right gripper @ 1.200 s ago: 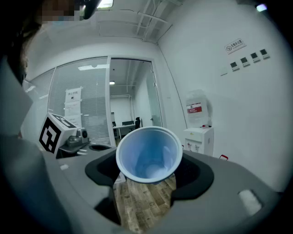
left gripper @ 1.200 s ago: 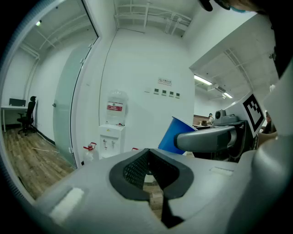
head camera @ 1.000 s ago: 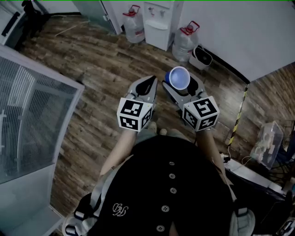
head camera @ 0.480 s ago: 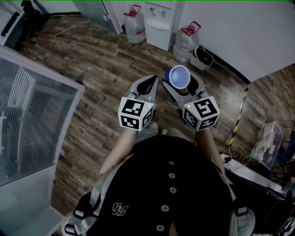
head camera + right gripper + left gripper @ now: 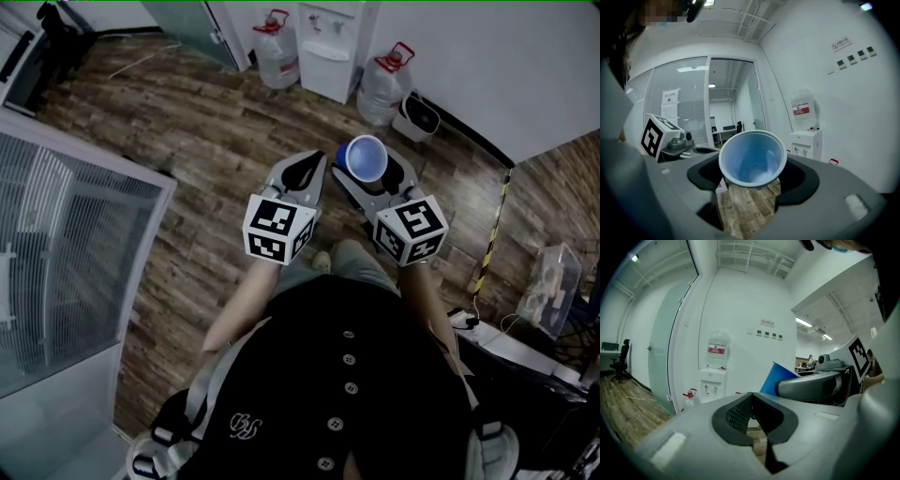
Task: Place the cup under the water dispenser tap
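Your right hand-held gripper [image 5: 375,173] pinches the blue cup [image 5: 752,157] low on its wall, mouth tilted back toward you, still well apart from the water dispenser [image 5: 328,47]. The cup looks thin, light and empty: squeeze harder and it could buckle, relax and it may slip. Your left hand-held gripper [image 5: 302,173] is pressed together, empty.

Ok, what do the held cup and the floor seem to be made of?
The cup looks like thin blue plastic, smooth and slightly glossy, with a rolled rim; coated paper is possible. The floor shows matte wood-grain planks with seams: wood or laminate, unclear.
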A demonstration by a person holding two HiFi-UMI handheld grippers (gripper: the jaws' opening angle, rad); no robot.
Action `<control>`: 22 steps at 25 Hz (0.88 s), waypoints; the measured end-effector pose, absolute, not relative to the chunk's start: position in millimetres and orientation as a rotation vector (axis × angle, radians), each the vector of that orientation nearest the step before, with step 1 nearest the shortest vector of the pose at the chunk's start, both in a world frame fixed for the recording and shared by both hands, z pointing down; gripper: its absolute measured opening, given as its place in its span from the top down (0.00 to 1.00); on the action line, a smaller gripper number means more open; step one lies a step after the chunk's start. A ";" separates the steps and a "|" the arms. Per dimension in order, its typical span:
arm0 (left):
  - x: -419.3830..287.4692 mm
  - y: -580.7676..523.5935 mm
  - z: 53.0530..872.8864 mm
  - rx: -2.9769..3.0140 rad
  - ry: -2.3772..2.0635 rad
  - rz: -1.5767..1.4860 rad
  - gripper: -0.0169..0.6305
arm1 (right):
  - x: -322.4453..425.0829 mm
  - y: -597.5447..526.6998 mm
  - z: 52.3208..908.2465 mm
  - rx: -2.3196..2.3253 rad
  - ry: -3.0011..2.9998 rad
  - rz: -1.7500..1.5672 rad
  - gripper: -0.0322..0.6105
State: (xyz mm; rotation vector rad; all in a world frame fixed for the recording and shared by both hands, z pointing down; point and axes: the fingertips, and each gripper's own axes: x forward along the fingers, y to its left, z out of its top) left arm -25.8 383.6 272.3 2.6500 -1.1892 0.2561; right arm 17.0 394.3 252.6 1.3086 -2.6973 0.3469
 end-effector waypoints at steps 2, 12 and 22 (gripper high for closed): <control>-29.2 379.5 274.7 2.664 -1.191 0.279 0.97 | 12.8 390.2 255.2 1.303 -2.696 0.351 0.43; -36.2 326.1 284.0 2.634 -1.210 0.253 0.97 | 18.9 337.3 268.4 1.331 -2.675 0.372 0.43; -26.1 225.5 290.1 2.605 -1.243 0.258 0.97 | 32.2 230.8 273.2 1.312 -2.699 0.380 0.43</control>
